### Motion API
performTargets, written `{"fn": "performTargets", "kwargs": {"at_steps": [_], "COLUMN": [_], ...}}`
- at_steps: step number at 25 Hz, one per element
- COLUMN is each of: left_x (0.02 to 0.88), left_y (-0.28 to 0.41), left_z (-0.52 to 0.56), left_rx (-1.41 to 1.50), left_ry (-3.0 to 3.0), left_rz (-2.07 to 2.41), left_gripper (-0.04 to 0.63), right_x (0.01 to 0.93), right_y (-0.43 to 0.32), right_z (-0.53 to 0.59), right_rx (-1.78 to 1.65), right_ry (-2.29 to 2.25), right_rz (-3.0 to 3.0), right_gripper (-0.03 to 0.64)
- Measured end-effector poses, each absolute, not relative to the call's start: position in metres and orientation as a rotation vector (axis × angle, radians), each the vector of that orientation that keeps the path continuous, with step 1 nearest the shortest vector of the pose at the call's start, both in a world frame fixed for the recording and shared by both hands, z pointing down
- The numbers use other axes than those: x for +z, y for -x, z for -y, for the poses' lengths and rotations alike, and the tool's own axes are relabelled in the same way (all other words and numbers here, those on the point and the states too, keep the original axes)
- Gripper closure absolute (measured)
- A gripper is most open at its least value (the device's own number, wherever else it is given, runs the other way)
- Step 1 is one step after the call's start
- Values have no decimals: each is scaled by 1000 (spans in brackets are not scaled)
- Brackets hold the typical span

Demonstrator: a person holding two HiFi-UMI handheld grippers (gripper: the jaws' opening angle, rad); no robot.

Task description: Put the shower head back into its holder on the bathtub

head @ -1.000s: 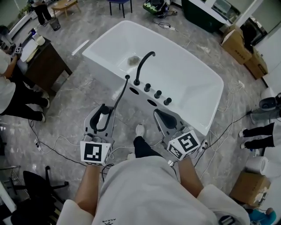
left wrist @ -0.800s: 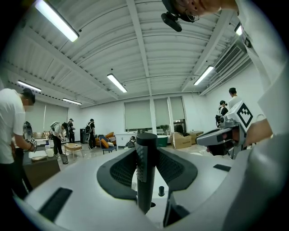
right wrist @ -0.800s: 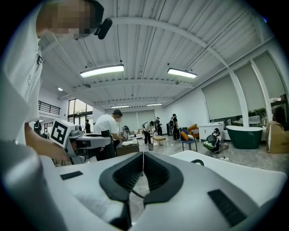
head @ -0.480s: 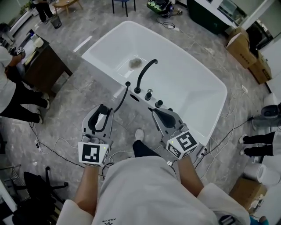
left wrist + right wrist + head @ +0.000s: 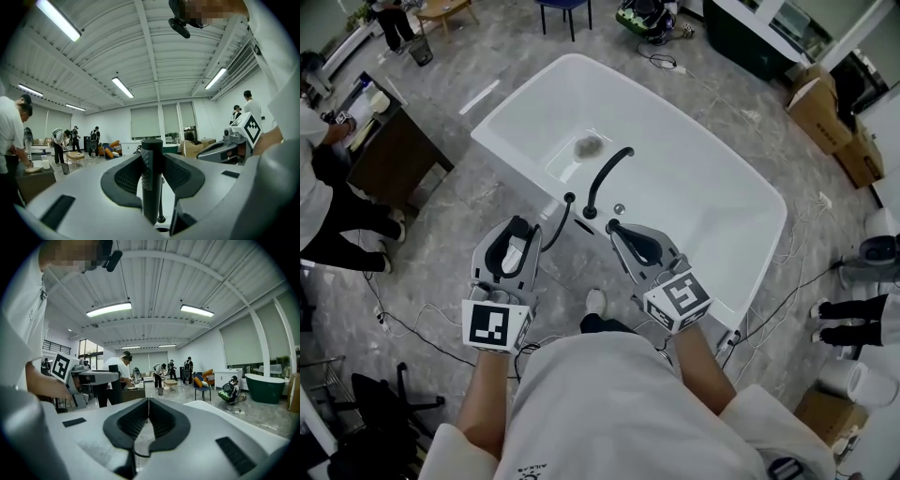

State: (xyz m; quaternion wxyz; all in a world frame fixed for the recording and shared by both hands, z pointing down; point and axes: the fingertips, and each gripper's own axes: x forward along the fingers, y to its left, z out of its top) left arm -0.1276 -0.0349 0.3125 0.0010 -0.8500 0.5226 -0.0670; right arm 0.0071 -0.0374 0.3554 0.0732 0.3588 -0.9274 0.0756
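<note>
The white bathtub (image 5: 703, 187) lies ahead with a black curved faucet (image 5: 605, 178) on its near rim. A thin black hose (image 5: 555, 228) runs from a black fitting (image 5: 570, 198) on that rim to the shower head. My left gripper (image 5: 518, 225) is shut on the shower head's black handle (image 5: 151, 183), which stands upright between the jaws, a little short of the rim. My right gripper (image 5: 615, 228) hovers over the rim beside the faucet base, shut and empty, pads touching (image 5: 148, 400). It hides most of the black knobs; one knob (image 5: 619, 208) shows.
A dark wooden desk (image 5: 389, 141) with people beside it stands at the left. Cables (image 5: 412, 305) trail over the grey floor near my feet. Cardboard boxes (image 5: 816, 98) sit at the right, a black chair (image 5: 375, 398) at the lower left.
Both grippers have moved forward toward the tub. The right one now reaches over the rim and covers the knobs. The left still holds the shower head.
</note>
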Motion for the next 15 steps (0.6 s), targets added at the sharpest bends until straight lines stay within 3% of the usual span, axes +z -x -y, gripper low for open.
{"fn": "performTargets", "kwargs": {"at_steps": [15], "left_x": [259], "left_y": [91], "left_z": [100], "left_rx": [-58], "left_ry": [2638], "left_rz": [-1560], "left_gripper": [454], "right_x": [342], "right_y": [-15], "right_z": [107], "right_rx": [193], "right_ry": [-1010], "right_rz": [2816], "right_gripper": [599]}}
